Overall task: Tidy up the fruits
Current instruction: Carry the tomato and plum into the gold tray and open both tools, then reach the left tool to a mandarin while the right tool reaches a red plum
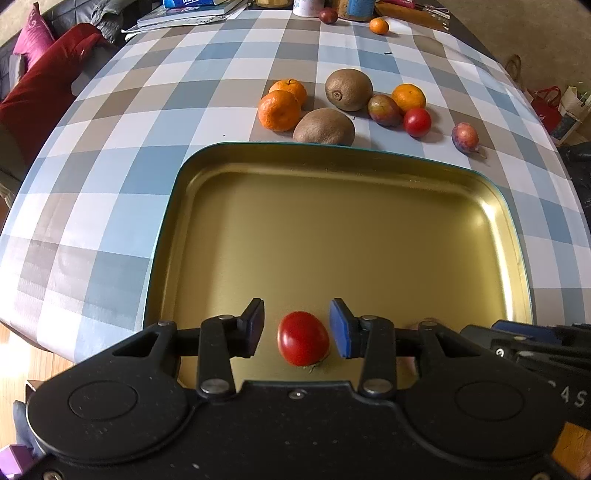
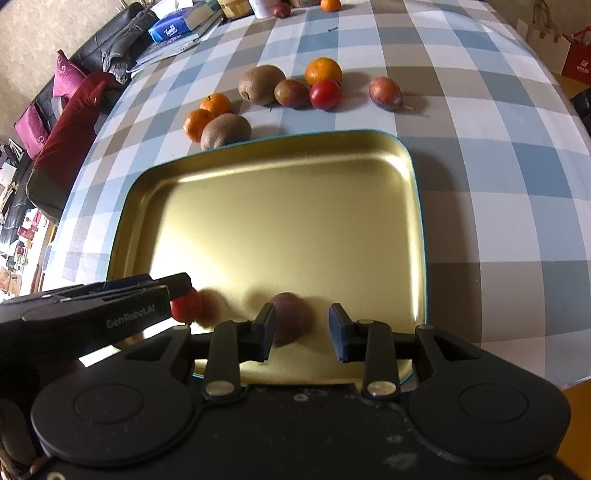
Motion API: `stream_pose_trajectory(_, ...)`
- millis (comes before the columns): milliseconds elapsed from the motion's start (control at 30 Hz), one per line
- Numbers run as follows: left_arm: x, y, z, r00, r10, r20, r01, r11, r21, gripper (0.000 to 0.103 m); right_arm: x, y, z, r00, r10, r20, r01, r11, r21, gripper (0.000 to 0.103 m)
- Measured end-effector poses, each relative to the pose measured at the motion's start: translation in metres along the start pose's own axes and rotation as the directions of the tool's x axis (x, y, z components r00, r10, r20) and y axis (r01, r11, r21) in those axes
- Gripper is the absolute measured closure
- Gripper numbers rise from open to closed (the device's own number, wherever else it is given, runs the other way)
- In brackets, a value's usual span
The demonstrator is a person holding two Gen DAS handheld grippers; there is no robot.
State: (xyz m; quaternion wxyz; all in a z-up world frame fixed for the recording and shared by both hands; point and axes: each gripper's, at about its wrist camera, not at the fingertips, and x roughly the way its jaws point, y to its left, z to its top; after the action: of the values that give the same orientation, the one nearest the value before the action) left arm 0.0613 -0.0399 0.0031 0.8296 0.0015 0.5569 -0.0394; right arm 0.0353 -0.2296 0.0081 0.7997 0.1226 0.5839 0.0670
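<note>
A gold metal tray (image 1: 332, 162) lies on the checked tablecloth. My left gripper (image 1: 297, 328) is open over the tray's near edge, and a red tomato (image 1: 303, 338) rests on the tray floor between its pads with a gap on each side. My right gripper (image 2: 302, 326) is also open above the tray (image 2: 280, 147). A dark purple fruit (image 2: 293, 315) lies on the tray by its left pad, clear of the right pad. The left gripper (image 2: 181, 291) shows from the side with the tomato (image 2: 186, 306) at its tip.
Beyond the tray lie tangerines (image 1: 279, 110), two kiwis (image 1: 349, 89), a purple fruit (image 1: 384, 109), another tomato (image 1: 417, 122) and a plum (image 1: 464, 137). Books (image 1: 192, 14), cups and two more fruits stand at the far edge. A sofa with a red cushion (image 1: 40, 92) is on the left.
</note>
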Motion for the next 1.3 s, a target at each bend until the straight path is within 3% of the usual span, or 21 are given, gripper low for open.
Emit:
stream_pose_trajectory(367, 0.002, -0.002, 0.001, 1.0, 0.007, -0.022, -0.007, 1.0, 0.013, 0.05, 0.003, 0.007, 0.005, 1.0, -0.009, -0.029, 0.008, 1.0, -0.016, 0.068)
stream_pose_trajectory(800, 0.003, 0.003, 0.007, 0.997, -0.02, -0.081, 0.022, 1.0, 0.014, 0.05, 0.011, 0.015, 0.01, 0.989, 0.017, -0.149, -0.026, 0.998, -0.06, 0.068)
stream_pose_trajectory(1033, -0.002, 0.008, 0.024, 0.994, -0.023, -0.103, 0.028, 0.999, 0.046, 0.05, 0.001, 0.005, 0.031, 0.986, -0.023, -0.165, 0.011, 0.997, -0.077, 0.068)
stream_pose_trajectory(1300, -0.009, 0.013, 0.061, 0.997, -0.023, -0.073, 0.029, 0.996, 0.081, 0.05, -0.017, -0.006, 0.072, 0.993, -0.016, -0.12, 0.01, 0.999, -0.049, 0.068)
